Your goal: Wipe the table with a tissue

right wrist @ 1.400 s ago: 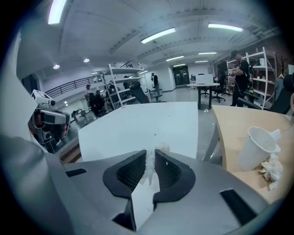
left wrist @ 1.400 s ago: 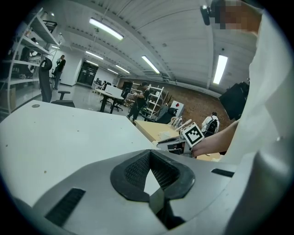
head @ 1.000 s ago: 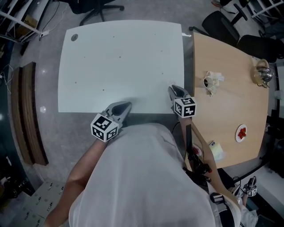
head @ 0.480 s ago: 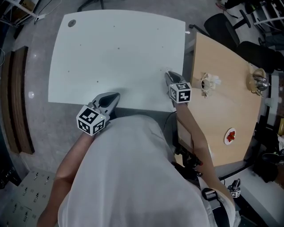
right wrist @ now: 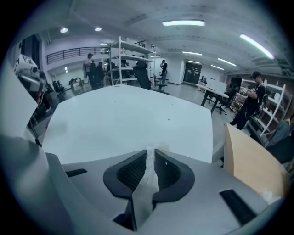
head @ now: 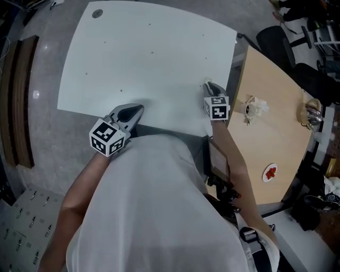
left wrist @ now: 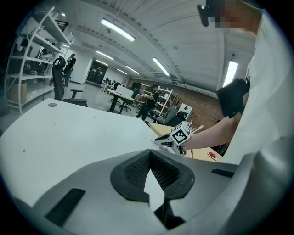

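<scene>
Pinching a thin, crumpled white tissue [right wrist: 148, 176], the right hand-held gripper [right wrist: 150, 153] has its jaws closed on it. A small tuft protrudes past the tips, above the white worktop [head: 149, 58] near its right edge. The left hand-held gripper [left wrist: 149, 155] is at the worktop's near edge, tips together with nothing between them.

A large white table with rounded corners [head: 149, 58] is standing on the grey concrete floor [head: 48, 122]. A few dark specks are dotting its top, and a small grey round cap [head: 96, 14] is sitting in its far left corner. Just beside it on the right, a light wooden table [head: 276, 141] is carrying a crumpled white paper wad [head: 257, 106], a small white dish with red pieces [head: 270, 172] and a shiny clear pot [head: 311, 112] at its right edge.
</scene>
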Tool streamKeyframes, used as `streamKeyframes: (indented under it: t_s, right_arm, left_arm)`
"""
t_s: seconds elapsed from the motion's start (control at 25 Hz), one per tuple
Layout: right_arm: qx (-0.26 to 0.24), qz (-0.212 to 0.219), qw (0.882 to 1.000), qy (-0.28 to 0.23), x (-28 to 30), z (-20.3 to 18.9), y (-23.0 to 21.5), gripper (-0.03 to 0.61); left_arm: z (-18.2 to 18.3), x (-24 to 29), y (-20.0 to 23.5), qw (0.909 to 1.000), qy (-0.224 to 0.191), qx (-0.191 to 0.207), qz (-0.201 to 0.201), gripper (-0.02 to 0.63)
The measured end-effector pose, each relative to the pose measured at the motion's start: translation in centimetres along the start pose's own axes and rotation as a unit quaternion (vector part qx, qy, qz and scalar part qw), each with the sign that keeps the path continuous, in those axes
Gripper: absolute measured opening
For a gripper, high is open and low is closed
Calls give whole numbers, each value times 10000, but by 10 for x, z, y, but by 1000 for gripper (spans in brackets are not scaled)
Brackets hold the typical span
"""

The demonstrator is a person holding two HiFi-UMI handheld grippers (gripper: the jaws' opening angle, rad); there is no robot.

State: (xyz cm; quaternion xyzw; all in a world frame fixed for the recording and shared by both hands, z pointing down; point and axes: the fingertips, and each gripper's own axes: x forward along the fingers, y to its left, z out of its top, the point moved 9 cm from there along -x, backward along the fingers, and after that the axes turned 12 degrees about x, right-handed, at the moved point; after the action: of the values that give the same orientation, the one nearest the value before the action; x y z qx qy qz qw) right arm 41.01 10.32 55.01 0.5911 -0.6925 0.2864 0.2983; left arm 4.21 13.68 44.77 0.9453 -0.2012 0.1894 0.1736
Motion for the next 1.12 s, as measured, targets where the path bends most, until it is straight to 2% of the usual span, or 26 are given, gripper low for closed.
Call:
streamKeyframes:
  t_s: [0.16,0.28,0.88,1.04,1.12]
  right_arm:
    - [-759,-258,9967,102,-1,2,13,55]
    - [-1089,-282,9936,132,-1,2,21,54]
    - [-1554,142,9877,-32,-12,-18,69,51]
    - [-1618,440,9858,52,-16,-25,85,51]
    - [-1412,816,9865,167,-18,-27,92,52]
  left_arm:
    - [2,2,1,10000,6,21,-21,6]
    - [3,3,-1,10000,1,14,-44,6]
    - [3,0,-11,9998,-8,164,-65,6]
    - [4,0,-15,9998,-19,199,-100,6]
    - [4,2,-17,9997,-20,213,-125,6]
